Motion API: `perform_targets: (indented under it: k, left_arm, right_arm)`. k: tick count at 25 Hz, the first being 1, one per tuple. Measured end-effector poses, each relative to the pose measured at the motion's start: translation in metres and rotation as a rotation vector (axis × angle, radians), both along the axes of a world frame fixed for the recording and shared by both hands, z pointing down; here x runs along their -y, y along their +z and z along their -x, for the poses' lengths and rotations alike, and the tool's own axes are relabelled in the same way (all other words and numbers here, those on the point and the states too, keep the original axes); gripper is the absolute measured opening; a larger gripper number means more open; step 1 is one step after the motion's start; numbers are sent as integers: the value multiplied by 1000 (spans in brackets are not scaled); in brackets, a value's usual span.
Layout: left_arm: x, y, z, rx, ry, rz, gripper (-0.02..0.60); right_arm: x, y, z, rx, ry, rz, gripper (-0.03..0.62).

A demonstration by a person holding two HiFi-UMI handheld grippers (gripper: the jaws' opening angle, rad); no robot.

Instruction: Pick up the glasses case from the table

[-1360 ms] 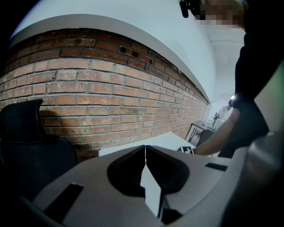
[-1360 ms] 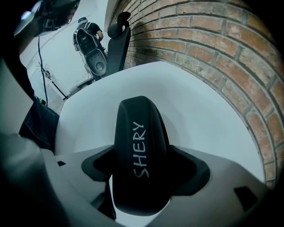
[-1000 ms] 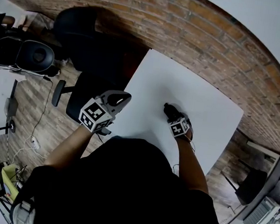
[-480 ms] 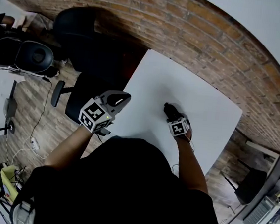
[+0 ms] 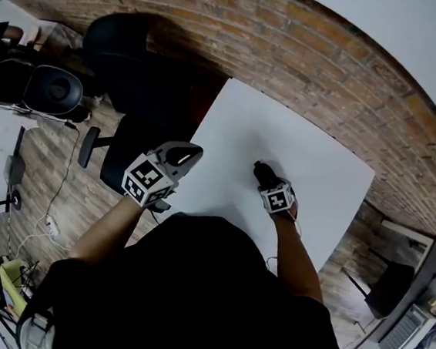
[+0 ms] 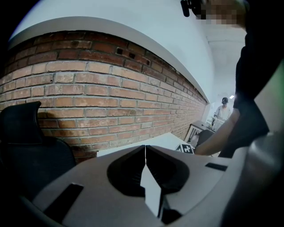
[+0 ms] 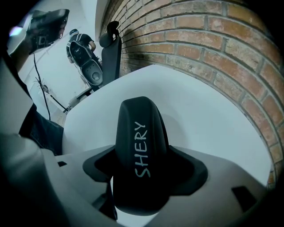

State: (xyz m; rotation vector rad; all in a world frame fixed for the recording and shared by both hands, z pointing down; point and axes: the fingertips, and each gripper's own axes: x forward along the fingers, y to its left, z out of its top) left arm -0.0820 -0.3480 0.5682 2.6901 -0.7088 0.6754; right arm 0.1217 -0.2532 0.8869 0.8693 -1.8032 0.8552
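Note:
A black glasses case (image 7: pixel 140 150) with the word SHERY on its lid lies lengthwise between the jaws of my right gripper (image 7: pixel 142 177), which is shut on it. In the head view the same case (image 5: pixel 262 171) shows as a small dark shape over the white table (image 5: pixel 311 172), just ahead of the right gripper (image 5: pixel 268 181). My left gripper (image 5: pixel 183 155) hangs over the table's left edge, its jaws shut with nothing between them. In the left gripper view the left gripper (image 6: pixel 145 153) points at the brick wall.
A red brick wall (image 5: pixel 308 55) runs behind the table. A black office chair (image 5: pixel 131 149) stands left of the table under the left gripper, another dark chair (image 5: pixel 120 39) further back. A person (image 6: pixel 223 111) stands far off at the right.
Nothing has visibly changed apart from a very slight drift of the right gripper and case to the left.

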Motion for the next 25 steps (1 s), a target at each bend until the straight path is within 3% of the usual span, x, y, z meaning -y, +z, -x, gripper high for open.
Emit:
perform_targets:
  k: [15, 25]
  left_arm:
    - [-22, -9, -4, -3, 0, -6, 11]
    - [-33, -19, -8, -19, 3, -33, 12]
  right_arm:
    - [-4, -32, 1, 70, 20, -47, 337]
    - [3, -65, -7, 82, 19, -137, 339]
